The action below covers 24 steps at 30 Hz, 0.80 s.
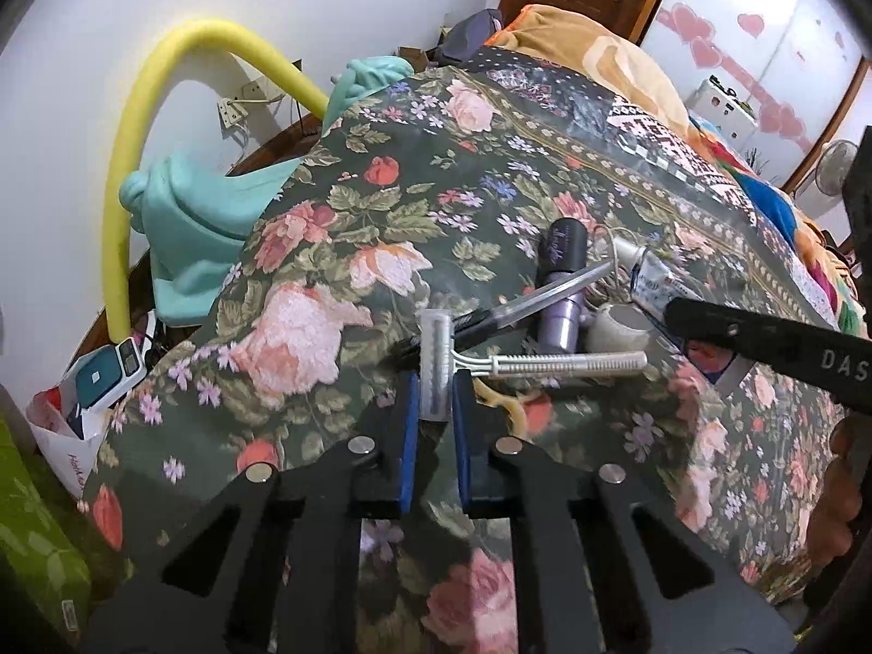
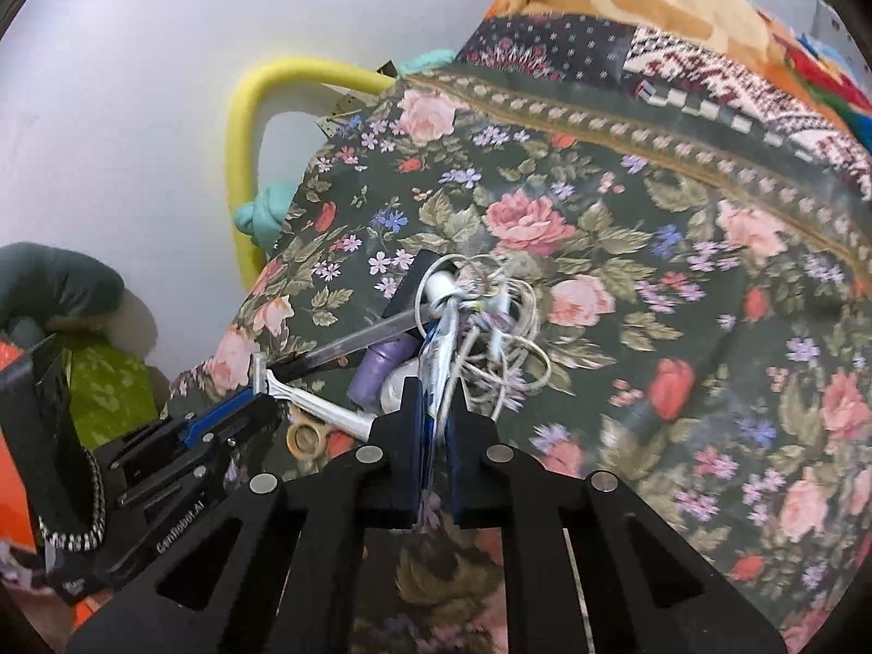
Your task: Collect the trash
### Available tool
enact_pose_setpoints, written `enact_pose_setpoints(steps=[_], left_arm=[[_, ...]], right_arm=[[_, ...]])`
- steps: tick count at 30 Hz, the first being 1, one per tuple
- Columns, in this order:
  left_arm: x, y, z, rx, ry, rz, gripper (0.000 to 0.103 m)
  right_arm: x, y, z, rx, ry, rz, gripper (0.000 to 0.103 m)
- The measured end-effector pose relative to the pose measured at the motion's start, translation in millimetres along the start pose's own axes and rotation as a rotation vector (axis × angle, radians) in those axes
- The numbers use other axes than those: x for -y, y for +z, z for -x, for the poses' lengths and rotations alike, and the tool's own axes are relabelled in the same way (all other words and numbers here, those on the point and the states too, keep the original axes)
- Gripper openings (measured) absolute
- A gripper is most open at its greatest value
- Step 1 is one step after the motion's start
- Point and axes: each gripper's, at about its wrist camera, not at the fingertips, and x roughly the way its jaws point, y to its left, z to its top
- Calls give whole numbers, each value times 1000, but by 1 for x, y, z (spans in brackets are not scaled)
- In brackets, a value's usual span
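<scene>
Two grippers | left gripper (image 1: 436, 398) clamps razor (image 1: 436, 365) | right gripper (image 2: 434, 403) clamps tube (image 2: 436, 359)

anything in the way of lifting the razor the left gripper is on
Partly. The left gripper is shut on the razor head, but the black pen lies crossed against the head, and the tape roll sits under the handle, so either may shift.

A bed under a dark floral cover (image 1: 381, 207) carries a small heap near its near edge: a razor (image 1: 490, 362), a pen (image 1: 523, 305), a purple bottle (image 1: 564, 278), a tube (image 1: 654, 278), tangled white cord (image 2: 501, 327), and what may be a tape roll (image 2: 304, 438).
</scene>
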Motion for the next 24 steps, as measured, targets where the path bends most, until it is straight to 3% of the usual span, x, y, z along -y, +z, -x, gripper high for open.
enact_pose_setpoints(steps=[6, 10, 13, 17, 22, 24], left_arm=[[8, -6, 22, 13, -10, 10, 11], [15, -11, 35, 23, -10, 3, 11], [17, -17, 38, 20, 10, -3, 11], [9, -24, 37, 14, 37, 18, 11], [-6, -29, 33, 5, 58, 42, 11], [-10, -30, 31, 2, 58, 48, 11]], right_arm=[[15, -10, 29, 27, -37, 15, 6], [24, -16, 38, -1, -51, 9, 6], [24, -17, 42, -15, -14, -10, 8], [9, -12, 40, -12, 6, 1, 22], [-19, 0, 25, -12, 52, 30, 27], [-28, 6, 11, -9, 32, 39, 43]])
